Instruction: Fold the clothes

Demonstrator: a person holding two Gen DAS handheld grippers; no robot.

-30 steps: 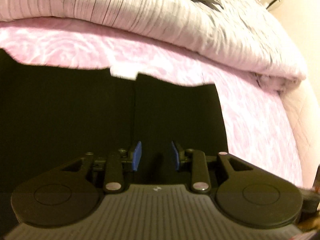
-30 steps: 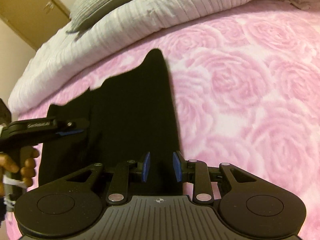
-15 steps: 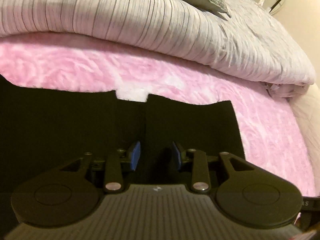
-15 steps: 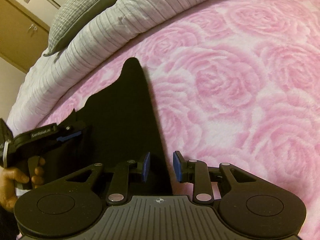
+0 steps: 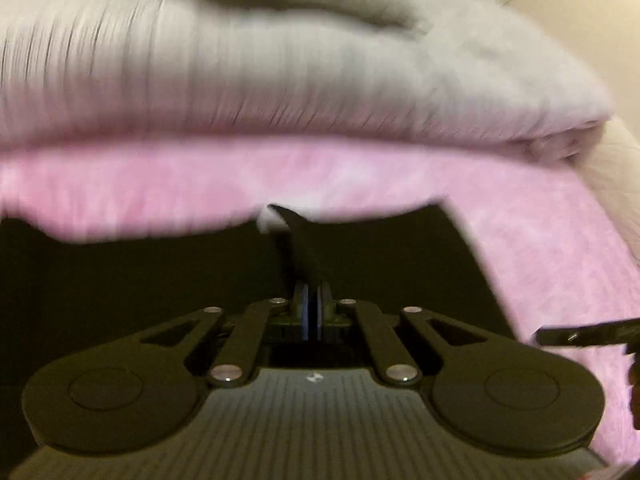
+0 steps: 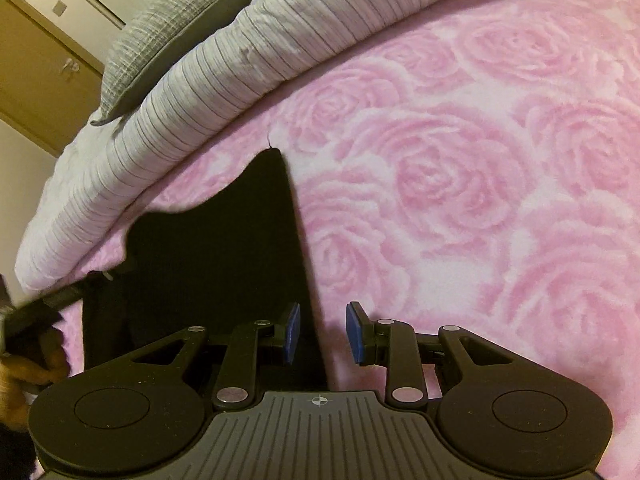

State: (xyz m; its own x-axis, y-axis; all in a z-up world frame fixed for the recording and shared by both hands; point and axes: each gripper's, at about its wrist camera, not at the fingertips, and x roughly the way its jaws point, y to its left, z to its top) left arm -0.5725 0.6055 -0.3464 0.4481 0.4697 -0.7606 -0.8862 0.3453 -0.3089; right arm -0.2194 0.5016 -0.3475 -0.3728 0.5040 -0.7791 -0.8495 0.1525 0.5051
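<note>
A black garment (image 5: 160, 272) lies flat on a pink rose-patterned blanket (image 5: 552, 240). In the blurred left wrist view my left gripper (image 5: 312, 312) is shut on a pinched ridge of the black cloth that rises ahead of the pads toward the garment's far edge. Seen from the right wrist, the same black garment (image 6: 224, 248) tapers to a point, and my right gripper (image 6: 322, 334) stands open over its right edge, one blue pad above black cloth, the other above the pink blanket (image 6: 460, 184). Nothing sits between its fingers.
A folded white striped duvet (image 6: 208, 96) and a grey pillow (image 6: 160, 28) lie along the far side of the bed. A hand (image 6: 24, 376) holding the other gripper shows at the left edge. Wooden cupboard doors (image 6: 36, 76) stand behind the bed.
My left gripper has gone from open to shut, pinching up a fold of black cloth. The right gripper stays open and has shifted toward the garment's right edge.
</note>
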